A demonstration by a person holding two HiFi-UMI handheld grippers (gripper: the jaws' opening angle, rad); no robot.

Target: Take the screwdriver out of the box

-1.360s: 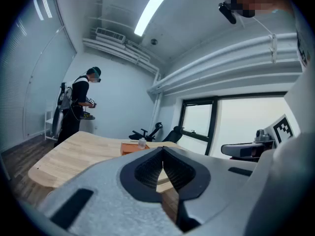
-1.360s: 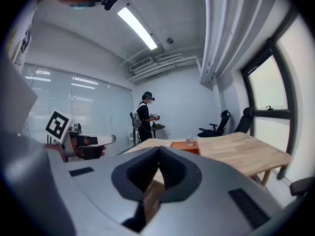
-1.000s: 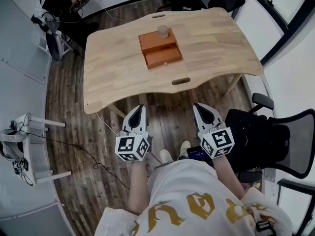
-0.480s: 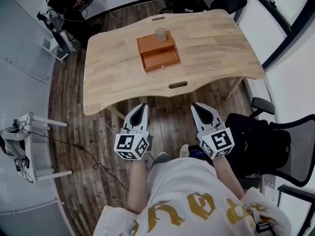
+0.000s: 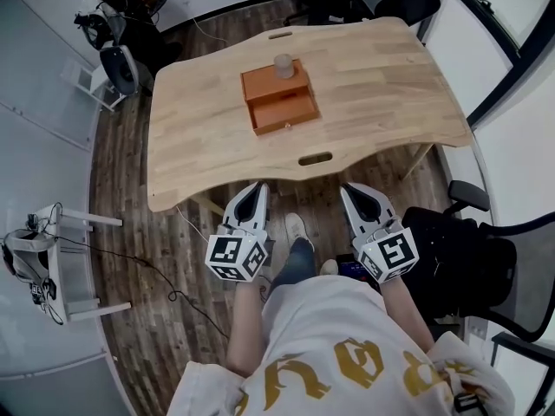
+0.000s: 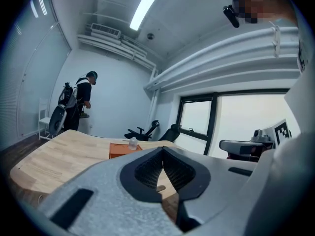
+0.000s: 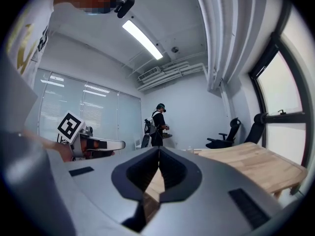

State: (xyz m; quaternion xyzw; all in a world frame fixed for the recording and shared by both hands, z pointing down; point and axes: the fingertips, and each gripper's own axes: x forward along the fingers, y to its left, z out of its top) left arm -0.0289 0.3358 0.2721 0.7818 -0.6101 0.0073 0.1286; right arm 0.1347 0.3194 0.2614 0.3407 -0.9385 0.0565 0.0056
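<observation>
Short of the table [image 5: 199,137], left gripper [image 5: 257,189] and right gripper [image 5: 351,191] keep jaws together; gold shirt lettering [image 5: 347,367] unreadable.

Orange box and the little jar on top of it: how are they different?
The orange box is wide, low and square-cornered; the little jar is small, round and upright. The box is bright orange; the jar is pale. The box rests on the table; the jar stands on the box. Neither is being touched.

The box [image 5: 279,100] is orange on a pale, wood-grained tabletop [image 5: 199,137], over a dark brown plank floor [image 5: 121,189]. The left claw [image 5: 257,187] and right claw [image 5: 349,190] are grey, their cubes [image 5: 236,258] patterned black-and-white.
</observation>
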